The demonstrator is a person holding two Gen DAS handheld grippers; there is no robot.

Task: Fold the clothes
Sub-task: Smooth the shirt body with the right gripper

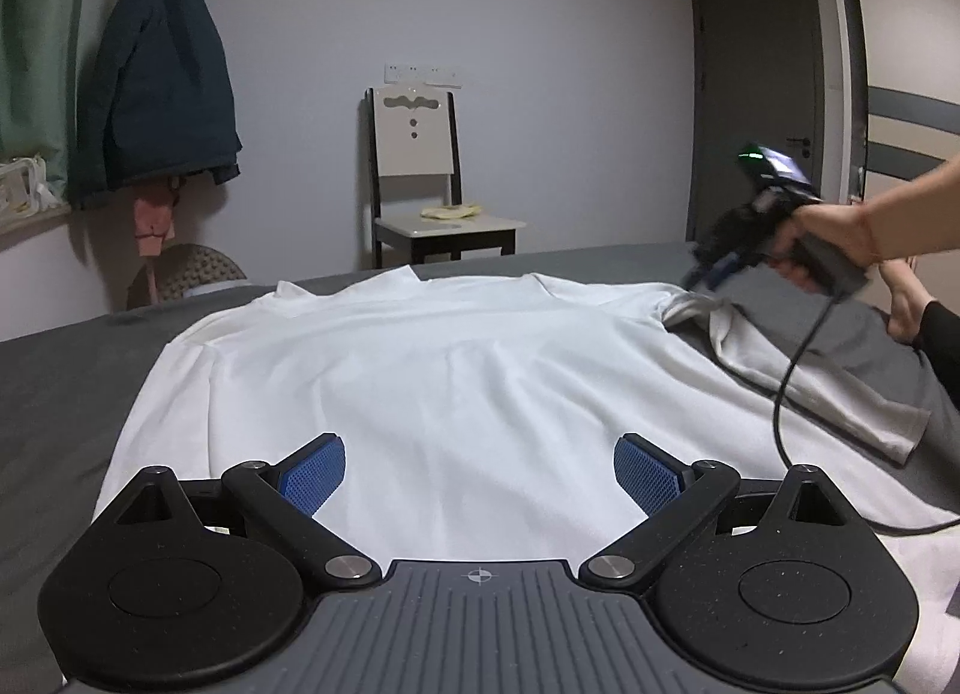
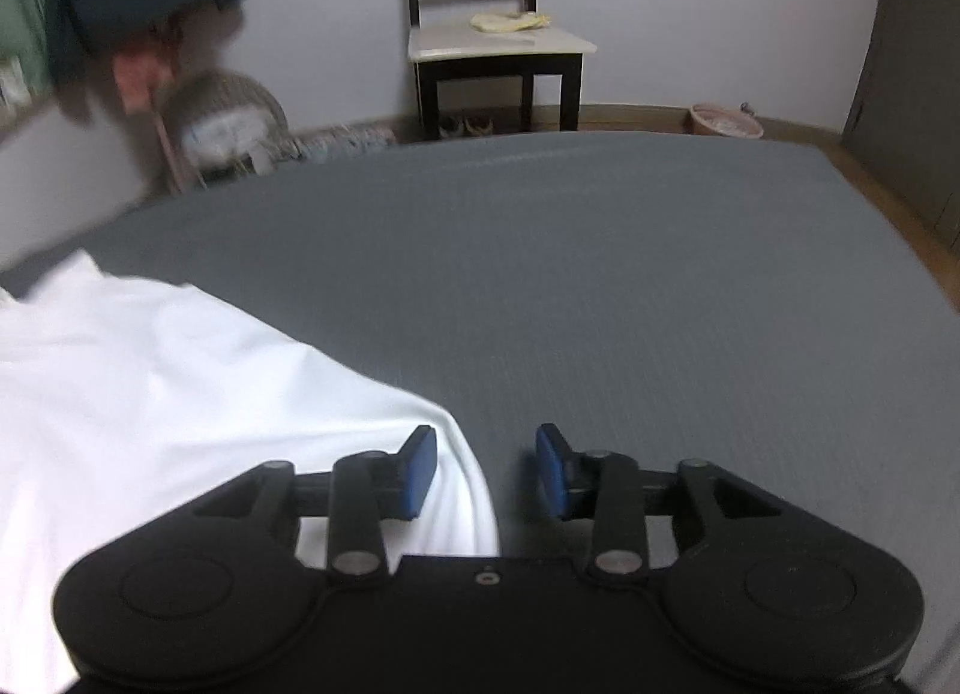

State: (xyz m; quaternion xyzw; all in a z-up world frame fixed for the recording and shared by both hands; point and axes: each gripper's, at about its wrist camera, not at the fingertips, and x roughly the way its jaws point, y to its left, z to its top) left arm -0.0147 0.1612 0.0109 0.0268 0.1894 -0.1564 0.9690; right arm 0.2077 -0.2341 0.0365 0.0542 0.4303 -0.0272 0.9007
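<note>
A white T-shirt (image 1: 432, 370) lies spread flat on the grey bed (image 1: 54, 394), collar at the far side. My left gripper (image 1: 479, 469) is open and empty, just above the shirt's near hem. In the left wrist view my right gripper (image 1: 699, 280) hovers at the shirt's far right shoulder, where the sleeve (image 1: 798, 370) is folded over. In the right wrist view the right gripper (image 2: 486, 469) is open over the shirt's edge (image 2: 198, 394), with cloth under the left finger (image 2: 420, 469). It holds nothing.
A chair (image 1: 420, 178) with a small yellow cloth on its seat stands by the far wall. A dark jacket (image 1: 162, 76) hangs at the left. A door (image 1: 756, 112) is at the right. The right gripper's cable (image 1: 786, 394) trails over the sleeve. Bare grey bed (image 2: 630, 286) lies right of the shirt.
</note>
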